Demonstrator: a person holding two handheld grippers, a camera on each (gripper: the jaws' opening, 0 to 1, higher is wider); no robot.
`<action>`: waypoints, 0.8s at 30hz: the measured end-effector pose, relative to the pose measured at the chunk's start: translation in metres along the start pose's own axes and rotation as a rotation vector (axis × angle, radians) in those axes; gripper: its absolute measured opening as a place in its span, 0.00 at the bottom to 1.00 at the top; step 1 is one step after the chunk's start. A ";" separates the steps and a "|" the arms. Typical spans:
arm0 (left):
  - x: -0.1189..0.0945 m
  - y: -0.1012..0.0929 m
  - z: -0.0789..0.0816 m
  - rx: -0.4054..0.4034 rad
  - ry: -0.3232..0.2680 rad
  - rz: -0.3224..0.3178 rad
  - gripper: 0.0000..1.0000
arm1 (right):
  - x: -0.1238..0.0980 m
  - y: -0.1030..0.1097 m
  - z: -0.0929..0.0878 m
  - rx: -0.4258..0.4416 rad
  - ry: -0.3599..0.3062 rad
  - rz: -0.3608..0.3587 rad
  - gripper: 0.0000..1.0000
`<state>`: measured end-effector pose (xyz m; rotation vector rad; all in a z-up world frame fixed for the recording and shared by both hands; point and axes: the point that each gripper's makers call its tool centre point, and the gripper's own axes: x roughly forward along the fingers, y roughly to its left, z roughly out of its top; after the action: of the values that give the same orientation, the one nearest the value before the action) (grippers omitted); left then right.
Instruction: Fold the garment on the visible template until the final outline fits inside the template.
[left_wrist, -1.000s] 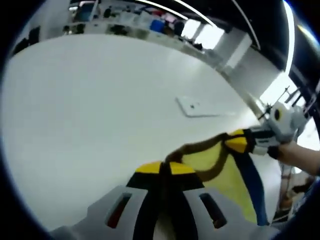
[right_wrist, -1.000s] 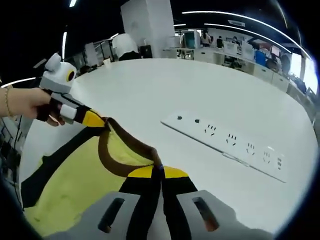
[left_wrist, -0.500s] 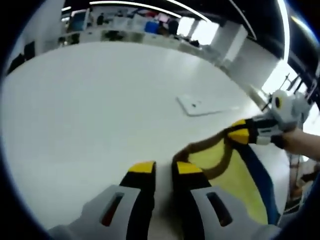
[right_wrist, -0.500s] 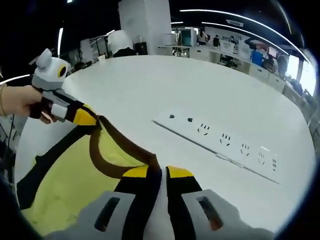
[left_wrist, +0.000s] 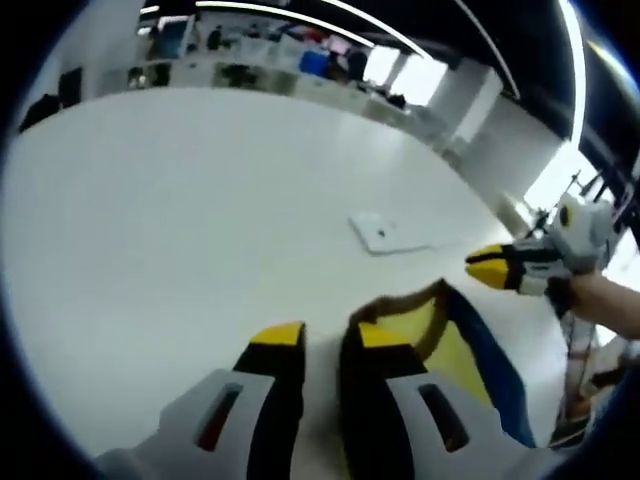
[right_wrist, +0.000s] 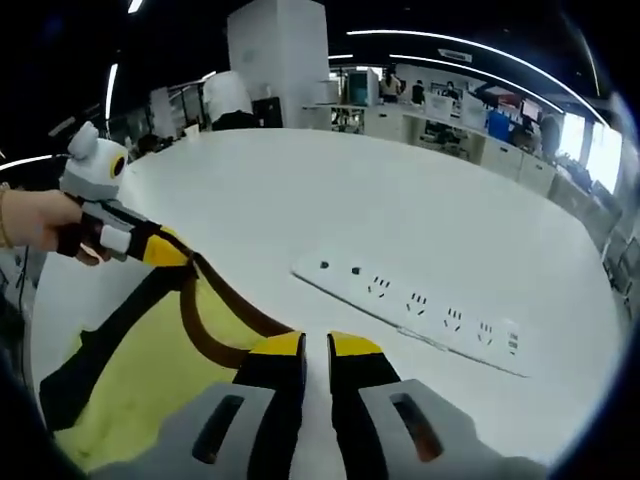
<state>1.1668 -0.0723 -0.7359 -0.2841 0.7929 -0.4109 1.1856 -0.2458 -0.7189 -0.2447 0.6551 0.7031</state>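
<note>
Lying flat on the white table (right_wrist: 420, 210): the yellow garment (right_wrist: 150, 370), with its brown neckline band (right_wrist: 205, 335) and dark side trim. Sitting beyond it, well apart, a white power strip (right_wrist: 415, 315), seen small and far off in the left gripper view (left_wrist: 385, 233).

Left gripper (left_wrist: 320, 338): hovering over the table with jaws released, a clear gap between the yellow tips, nothing between them. Resting just beside its right jaw, the garment's brown neckline (left_wrist: 400, 305), with yellow cloth (left_wrist: 440, 345) and a blue-dark edge running away behind it.

Right gripper (right_wrist: 305, 347): jaws also parted and gripping nothing, the neckline band ending right at the left tip.

Entering the right gripper view from the left, the left gripper (right_wrist: 160, 250) in a hand (right_wrist: 35, 225), its yellow tip touching the garment's collar edge. Entering the left gripper view from the right, the right gripper (left_wrist: 495, 268), raised clear of the cloth.
</note>
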 end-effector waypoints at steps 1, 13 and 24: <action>0.000 -0.004 0.001 -0.076 -0.011 -0.027 0.16 | -0.004 -0.001 0.000 0.001 0.000 -0.004 0.09; -0.019 -0.006 -0.001 -0.136 -0.042 -0.042 0.32 | -0.030 -0.005 -0.008 0.009 -0.001 -0.020 0.09; -0.074 -0.042 -0.014 0.136 -0.106 -0.057 0.45 | -0.076 0.033 -0.005 0.011 -0.091 0.042 0.23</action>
<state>1.0997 -0.0773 -0.6821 -0.2002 0.6512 -0.4968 1.1178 -0.2631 -0.6742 -0.1886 0.5786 0.7468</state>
